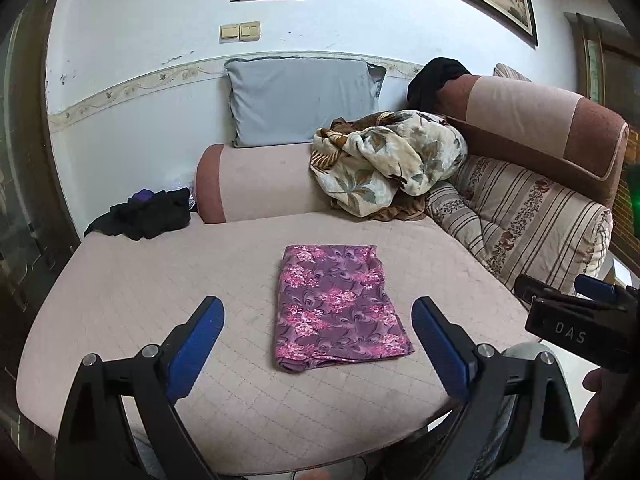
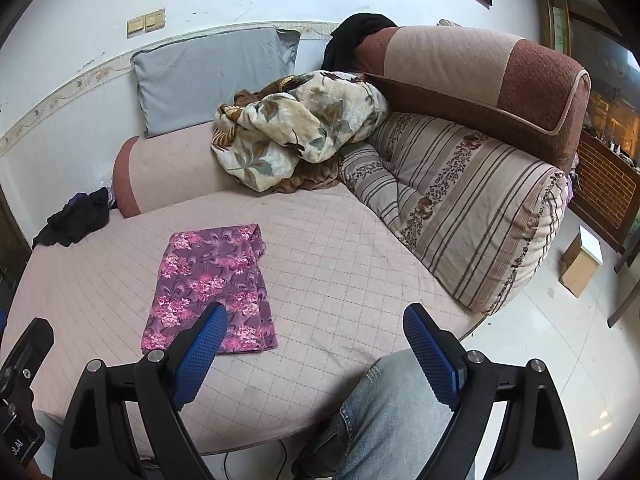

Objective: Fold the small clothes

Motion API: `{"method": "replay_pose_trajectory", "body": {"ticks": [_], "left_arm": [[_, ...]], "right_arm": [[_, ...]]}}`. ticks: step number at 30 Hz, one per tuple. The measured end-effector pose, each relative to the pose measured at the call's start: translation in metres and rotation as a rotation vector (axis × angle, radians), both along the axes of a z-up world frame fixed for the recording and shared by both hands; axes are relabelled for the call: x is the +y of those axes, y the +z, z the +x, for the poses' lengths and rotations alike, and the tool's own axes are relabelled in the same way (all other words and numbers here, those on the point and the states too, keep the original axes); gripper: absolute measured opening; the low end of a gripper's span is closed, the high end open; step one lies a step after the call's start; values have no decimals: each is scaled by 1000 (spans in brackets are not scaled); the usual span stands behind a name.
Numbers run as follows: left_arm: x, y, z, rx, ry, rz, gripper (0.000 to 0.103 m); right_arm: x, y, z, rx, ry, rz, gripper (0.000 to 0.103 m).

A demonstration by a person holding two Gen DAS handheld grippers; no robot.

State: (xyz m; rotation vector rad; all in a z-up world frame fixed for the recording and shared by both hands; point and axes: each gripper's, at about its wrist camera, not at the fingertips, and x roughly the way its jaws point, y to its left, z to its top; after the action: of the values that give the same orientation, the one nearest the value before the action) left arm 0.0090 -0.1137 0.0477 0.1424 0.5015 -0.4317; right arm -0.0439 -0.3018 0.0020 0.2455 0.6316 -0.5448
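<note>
Reading "DAS" on right gripper (image 1: 576, 320) body; folded purple floral cloth (image 1: 340, 306) nearby

The sofa seat (image 1: 120, 280) and folded purple cloth (image 1: 336, 304) are viewed obliquely downward from both wrists, the right-wrist view from further right.

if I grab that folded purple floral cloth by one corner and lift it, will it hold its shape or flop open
The purple cloth would probably flop open: it looks thin, and its layers lie loose, with a rumpled far edge. It likely weighs little, since it barely dents the cushion. Pushed, it may bunch up on the quilted cover rather than slide.
</note>
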Motion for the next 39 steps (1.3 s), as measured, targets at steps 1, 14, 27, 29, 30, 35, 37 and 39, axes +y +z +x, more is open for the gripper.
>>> {"method": "replay_pose_trajectory", "body": {"ticks": [1,14,27,29,30,35,37,39], "left_arm": [[0,-1,0,4,-1,-1,94],[-2,-8,4,36,-9,-3,94],[-1,-16,15,60,-8,0,94],[-1,-16,15,60,-7,3,94],[-1,-16,15,60,-6,4,94],[-1,-16,15,60,-7,4,94],[-1,-16,15,59,-7,4,94],[-1,-17,16,60,-5,7,94]], "right_arm": [[0,0,1,2,1,2,93],[3,-4,9,19,5,-2,93],[1,-11,18,34,7,0,93],[0,-11,18,34,9,2,93],[0,-12,19,35,9,2,93],[0,-12,21,37,12,0,93],[0,-12,22,36,13,-1,93],[-1,-12,22,35,13,-4,93]]}}
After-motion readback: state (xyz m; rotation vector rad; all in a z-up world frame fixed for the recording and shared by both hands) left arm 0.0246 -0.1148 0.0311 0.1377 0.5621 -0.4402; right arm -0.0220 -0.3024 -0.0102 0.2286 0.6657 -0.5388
